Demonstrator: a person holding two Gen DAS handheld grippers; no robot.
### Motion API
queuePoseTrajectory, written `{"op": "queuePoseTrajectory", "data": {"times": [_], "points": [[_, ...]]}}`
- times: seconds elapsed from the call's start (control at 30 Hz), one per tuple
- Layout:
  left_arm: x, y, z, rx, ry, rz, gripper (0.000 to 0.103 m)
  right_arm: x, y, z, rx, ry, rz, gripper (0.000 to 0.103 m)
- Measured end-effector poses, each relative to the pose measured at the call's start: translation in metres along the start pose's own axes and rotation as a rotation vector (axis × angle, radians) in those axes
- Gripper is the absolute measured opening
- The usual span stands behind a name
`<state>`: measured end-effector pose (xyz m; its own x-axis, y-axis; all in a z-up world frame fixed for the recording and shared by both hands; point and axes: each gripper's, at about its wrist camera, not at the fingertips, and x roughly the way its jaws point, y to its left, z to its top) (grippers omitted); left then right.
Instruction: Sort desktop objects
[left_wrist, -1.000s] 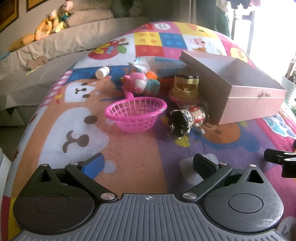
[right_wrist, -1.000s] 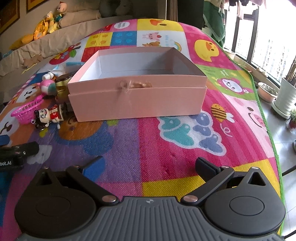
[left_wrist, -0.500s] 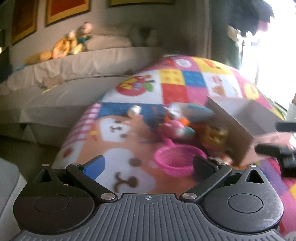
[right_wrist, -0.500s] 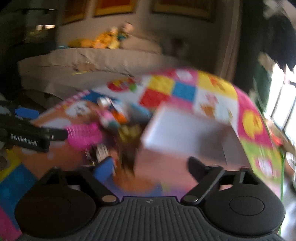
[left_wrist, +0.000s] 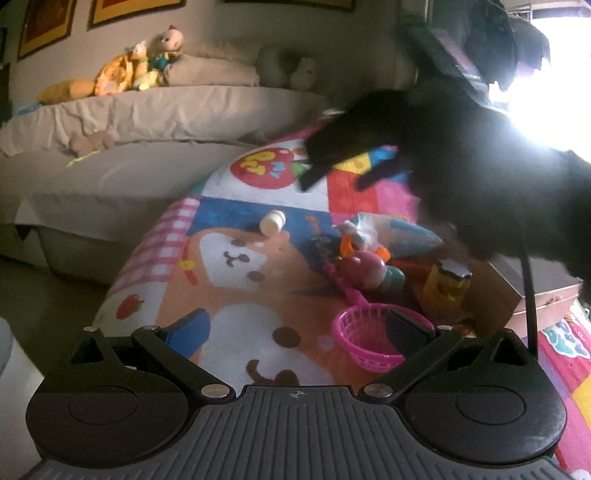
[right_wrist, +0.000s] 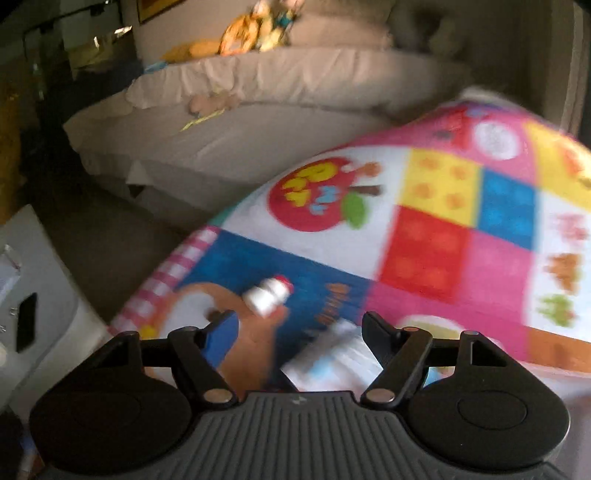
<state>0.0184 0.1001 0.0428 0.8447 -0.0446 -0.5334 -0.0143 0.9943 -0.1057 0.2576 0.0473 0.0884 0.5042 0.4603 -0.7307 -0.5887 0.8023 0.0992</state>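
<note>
Toys lie on a colourful play mat (left_wrist: 236, 266). Among them are a small white bottle (left_wrist: 271, 223), a pink pig toy (left_wrist: 364, 267), a blue-white packet (left_wrist: 402, 236), a gold toy (left_wrist: 447, 286) and a pink basket (left_wrist: 369, 343). An open pink box (left_wrist: 535, 295) stands at the right. My left gripper (left_wrist: 295, 328) hangs open and empty above the mat's near part. My right gripper (left_wrist: 334, 182) is a dark shape over the far toys. In the blurred right wrist view my right gripper (right_wrist: 299, 328) is closing on nothing, with the bottle (right_wrist: 267, 295) just beyond its blue pad and the packet (right_wrist: 340, 354) below.
A beige sofa (left_wrist: 166, 122) with stuffed toys (left_wrist: 129, 70) runs along the back, beyond the mat's far edge. Bare floor (left_wrist: 55, 295) lies left of the mat. A white panel (right_wrist: 33, 295) stands at the left in the right wrist view.
My right gripper swung left from in front of the pink box to over the far toys, and its jaws narrowed. My left gripper drew back and rose a little, still open.
</note>
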Motion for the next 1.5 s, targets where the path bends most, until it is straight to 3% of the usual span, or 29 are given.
{"op": "queuePoseTrajectory", "data": {"times": [0.13,0.23,0.27,0.3,0.37,0.47,0.7,0.87,0.97,1.03,1.1,1.3,1.37,1.43,1.47,1.5], "points": [[0.006,0.013,-0.001,-0.042,0.000,0.012,0.103,0.047,0.009,0.019,0.077,0.069,0.025,0.056],[0.008,0.024,-0.002,-0.079,0.003,0.026,0.103,0.079,0.011,0.026,0.117,0.122,-0.010,0.051],[0.008,0.027,-0.003,-0.088,0.005,0.028,0.103,0.085,0.012,0.025,0.118,0.137,-0.021,0.047],[0.008,0.029,-0.003,-0.094,0.008,0.026,0.103,0.090,0.013,0.024,0.110,0.156,-0.019,0.031],[0.007,0.030,-0.004,-0.098,0.008,0.017,0.103,0.086,0.013,0.022,0.106,0.156,-0.009,0.026],[0.005,0.030,-0.005,-0.099,0.006,-0.002,0.103,0.055,0.009,0.020,0.105,0.120,0.029,0.004],[0.001,0.002,-0.008,-0.048,0.033,-0.097,0.103,-0.080,-0.012,-0.015,0.083,-0.032,0.143,0.004],[-0.002,-0.026,-0.010,0.020,0.038,-0.088,0.103,-0.128,-0.023,-0.076,0.046,-0.006,0.128,0.006],[-0.007,-0.029,-0.013,0.020,0.043,-0.018,0.103,-0.141,-0.009,-0.130,-0.096,-0.070,0.021,0.016],[-0.010,-0.023,-0.013,-0.010,0.057,0.003,0.103,-0.146,0.004,-0.167,-0.203,-0.109,-0.041,0.032],[-0.013,-0.017,-0.013,-0.036,0.072,0.031,0.103,-0.141,0.019,-0.195,-0.277,-0.123,-0.083,0.040],[-0.024,-0.014,-0.007,-0.058,0.070,0.067,0.103,-0.111,0.051,-0.221,-0.429,-0.187,-0.161,0.064],[-0.026,-0.018,-0.005,-0.046,0.067,0.065,0.103,-0.097,0.054,-0.220,-0.452,-0.176,-0.204,0.062],[-0.026,-0.023,-0.003,-0.031,0.068,0.059,0.103,-0.091,0.053,-0.220,-0.459,-0.164,-0.240,0.036],[-0.026,-0.026,-0.002,-0.021,0.069,0.052,0.103,-0.094,0.052,-0.220,-0.451,-0.160,-0.227,0.029],[-0.024,-0.029,-0.001,-0.010,0.074,0.044,0.103,-0.100,0.049,-0.219,-0.426,-0.149,-0.202,0.014]]}}
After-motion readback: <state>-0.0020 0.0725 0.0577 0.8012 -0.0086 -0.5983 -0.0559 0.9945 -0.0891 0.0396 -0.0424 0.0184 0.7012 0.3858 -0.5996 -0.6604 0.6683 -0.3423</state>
